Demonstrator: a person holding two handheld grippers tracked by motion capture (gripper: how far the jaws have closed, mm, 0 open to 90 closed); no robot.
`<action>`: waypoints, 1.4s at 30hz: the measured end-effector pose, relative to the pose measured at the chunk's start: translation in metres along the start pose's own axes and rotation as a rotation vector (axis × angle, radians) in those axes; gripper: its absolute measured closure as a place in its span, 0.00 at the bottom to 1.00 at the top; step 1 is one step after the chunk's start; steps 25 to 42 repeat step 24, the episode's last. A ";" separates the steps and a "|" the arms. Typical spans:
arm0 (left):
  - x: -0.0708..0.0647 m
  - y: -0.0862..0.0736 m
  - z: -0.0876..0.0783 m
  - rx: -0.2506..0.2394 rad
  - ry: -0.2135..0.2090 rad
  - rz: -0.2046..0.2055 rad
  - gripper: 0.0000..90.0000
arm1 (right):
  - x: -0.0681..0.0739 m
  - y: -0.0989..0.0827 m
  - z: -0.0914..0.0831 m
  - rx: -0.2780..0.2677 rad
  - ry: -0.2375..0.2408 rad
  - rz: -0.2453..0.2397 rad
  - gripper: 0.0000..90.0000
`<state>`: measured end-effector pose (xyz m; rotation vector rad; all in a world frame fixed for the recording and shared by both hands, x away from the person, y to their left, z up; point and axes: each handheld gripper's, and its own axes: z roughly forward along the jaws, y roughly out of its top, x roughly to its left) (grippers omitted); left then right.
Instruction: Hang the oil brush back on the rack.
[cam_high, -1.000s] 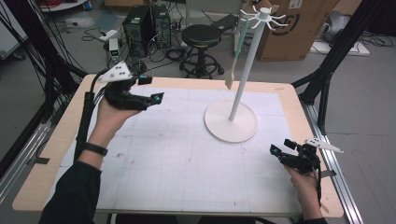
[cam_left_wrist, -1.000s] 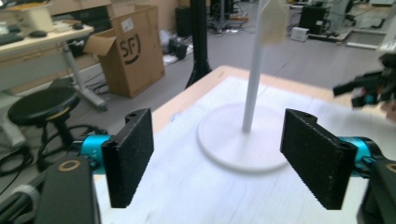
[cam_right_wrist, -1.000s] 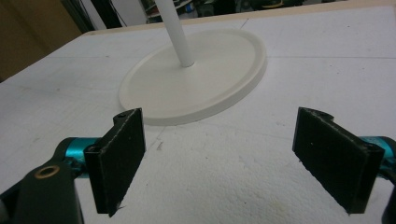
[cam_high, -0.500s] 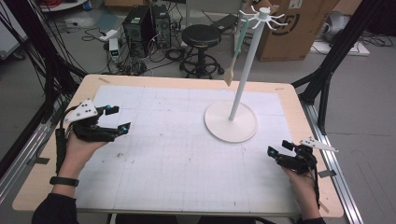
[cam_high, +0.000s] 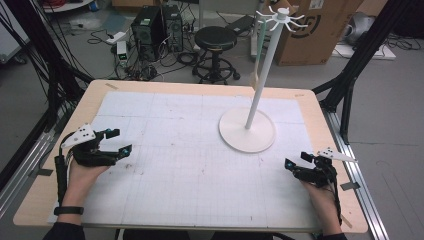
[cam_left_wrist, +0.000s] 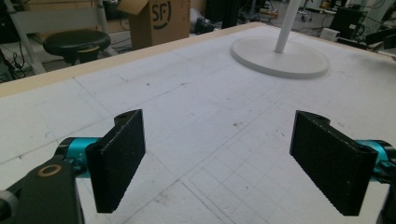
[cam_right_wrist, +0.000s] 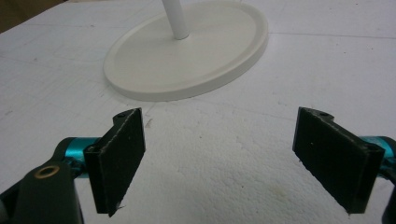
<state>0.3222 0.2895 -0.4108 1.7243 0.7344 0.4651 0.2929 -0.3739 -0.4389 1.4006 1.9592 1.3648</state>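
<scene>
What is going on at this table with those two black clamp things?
A person sits at a wooden table topped with a white gridded mat, holding a black two-jaw gripper in each hand. The left gripper rests low near the mat's left edge; its jaws have just been opening and nothing is between them. The right gripper sits near the right edge, jaws open and empty too. Between them, farther back, stands a tall white hook stand on a round base, with a pale wooden utensil hanging from its top. Neither gripper touches it.

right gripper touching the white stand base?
Apart. The right gripper view shows the right gripper with jaws open and bare white table between them and the stand base; the high view shows the same gap.
</scene>
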 end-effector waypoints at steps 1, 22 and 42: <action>-0.001 -0.003 0.000 -0.010 0.004 -0.001 0.21 | 0.000 0.000 0.000 -0.001 0.001 0.002 0.18; -0.006 -0.032 0.009 0.052 0.005 -0.031 0.21 | -0.001 -0.001 0.001 0.005 -0.006 -0.011 0.18; -0.006 -0.032 0.010 0.045 0.003 -0.034 0.21 | -0.001 -0.001 0.001 0.004 -0.009 -0.007 0.18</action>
